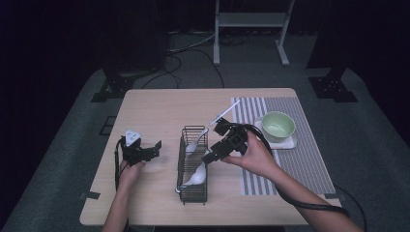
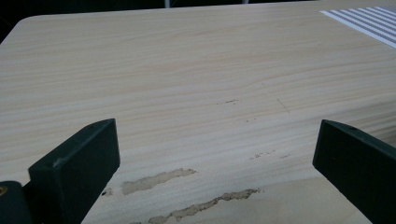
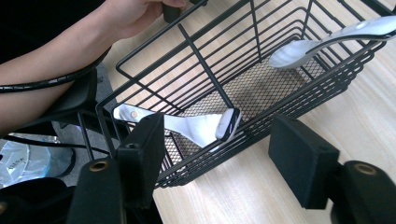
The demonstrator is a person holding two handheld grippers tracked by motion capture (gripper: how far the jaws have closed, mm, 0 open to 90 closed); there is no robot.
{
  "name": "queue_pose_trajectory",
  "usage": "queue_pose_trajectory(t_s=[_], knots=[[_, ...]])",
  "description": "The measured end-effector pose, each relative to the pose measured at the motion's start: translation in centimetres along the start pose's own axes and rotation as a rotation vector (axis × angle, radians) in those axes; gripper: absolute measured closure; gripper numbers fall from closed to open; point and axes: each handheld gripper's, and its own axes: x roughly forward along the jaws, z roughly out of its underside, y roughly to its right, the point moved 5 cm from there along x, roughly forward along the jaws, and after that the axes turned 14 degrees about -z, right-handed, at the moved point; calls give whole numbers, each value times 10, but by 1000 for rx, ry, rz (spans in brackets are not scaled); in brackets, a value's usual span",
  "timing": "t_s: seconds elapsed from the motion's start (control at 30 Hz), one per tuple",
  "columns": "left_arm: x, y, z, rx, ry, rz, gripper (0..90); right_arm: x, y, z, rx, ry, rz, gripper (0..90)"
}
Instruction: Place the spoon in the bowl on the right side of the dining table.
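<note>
Spoons (image 1: 197,176) (image 1: 196,143) are lying in the basket (image 1: 193,194) mid-desk; right tool (image 1: 213,155) is hovering beside its right wall, jaws wide and empty. Left tool (image 1: 151,151) is resting open at left.

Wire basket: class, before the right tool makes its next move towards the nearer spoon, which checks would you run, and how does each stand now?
1. Right tool open: ok.
2. Right tool empty: ok, nothing is gripped.
3. Nearer spoon lying free on the floor of the basket: ok.
4. Clear line to that spoon: not ok. In the right gripper view, the basket's side wires stand between tool and spoon.
5. Other spoon out of the way: ok. It leans at the far end, apart from the nearer one.
6. Left tool out of the way: ok. It is open over bare table.
</note>
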Motion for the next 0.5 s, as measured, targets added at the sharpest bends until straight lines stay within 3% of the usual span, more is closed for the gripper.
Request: queue_pose_trajectory(t_s=[0.27, 0.5], knots=[[0, -1, 0, -2, -2, 3, 0, 2, 0, -4, 4, -11, 0, 422], [0, -1, 0, -7, -1, 6, 0, 3, 1, -7, 20, -5, -5, 528]])
